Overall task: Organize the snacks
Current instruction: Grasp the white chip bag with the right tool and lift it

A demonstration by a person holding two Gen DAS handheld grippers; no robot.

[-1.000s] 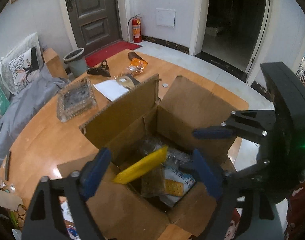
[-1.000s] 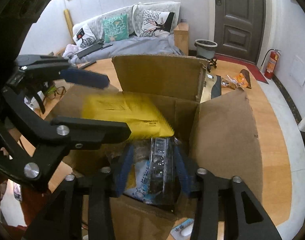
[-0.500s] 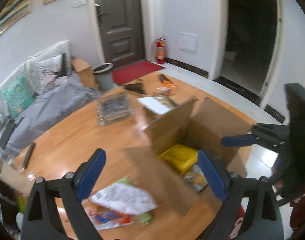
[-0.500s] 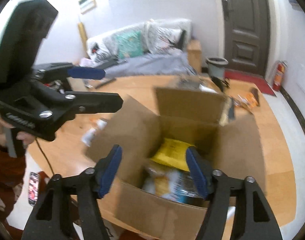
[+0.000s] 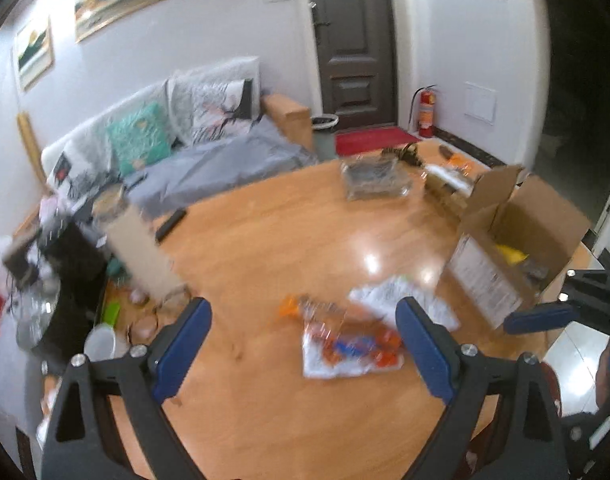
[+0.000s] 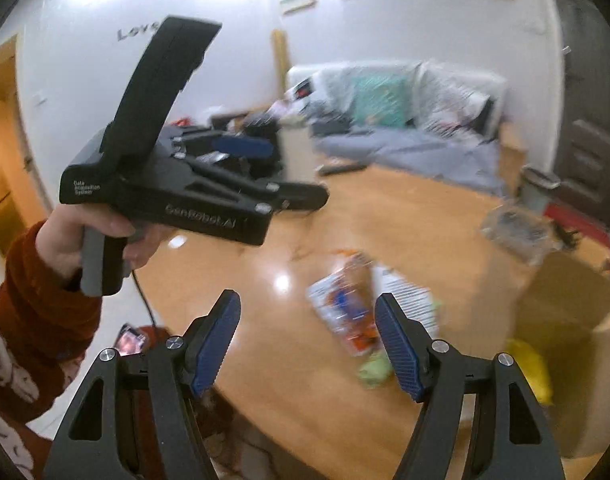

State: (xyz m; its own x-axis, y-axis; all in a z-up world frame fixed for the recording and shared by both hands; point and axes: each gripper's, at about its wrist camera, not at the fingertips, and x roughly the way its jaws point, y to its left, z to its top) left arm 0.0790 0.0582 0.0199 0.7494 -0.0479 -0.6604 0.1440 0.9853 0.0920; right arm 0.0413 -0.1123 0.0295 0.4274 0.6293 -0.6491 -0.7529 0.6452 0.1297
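Observation:
My left gripper (image 5: 301, 340) is open and empty, held above the wooden table (image 5: 265, 240). Just past it lie loose snack packets (image 5: 345, 340), one orange and white, beside a white printed packet (image 5: 401, 300). The open cardboard box (image 5: 517, 236) stands at the right with a yellow packet (image 5: 511, 254) inside. My right gripper (image 6: 307, 340) is open and empty, above the same snack packets (image 6: 353, 316). The box (image 6: 565, 336) with the yellow packet (image 6: 529, 368) is at its right. The left gripper's body (image 6: 177, 184) shows at the upper left of the right wrist view.
A glass tray (image 5: 375, 178) and small items sit at the table's far side. A sofa with cushions (image 5: 177, 136), a bin (image 5: 325, 122) and a fire extinguisher (image 5: 425, 114) stand beyond. Clutter (image 5: 65, 264) lies left of the table.
The yellow packet left my left gripper and lies in the box. Both grippers pulled up and swung left, away from the box, and now face the loose packets on the table.

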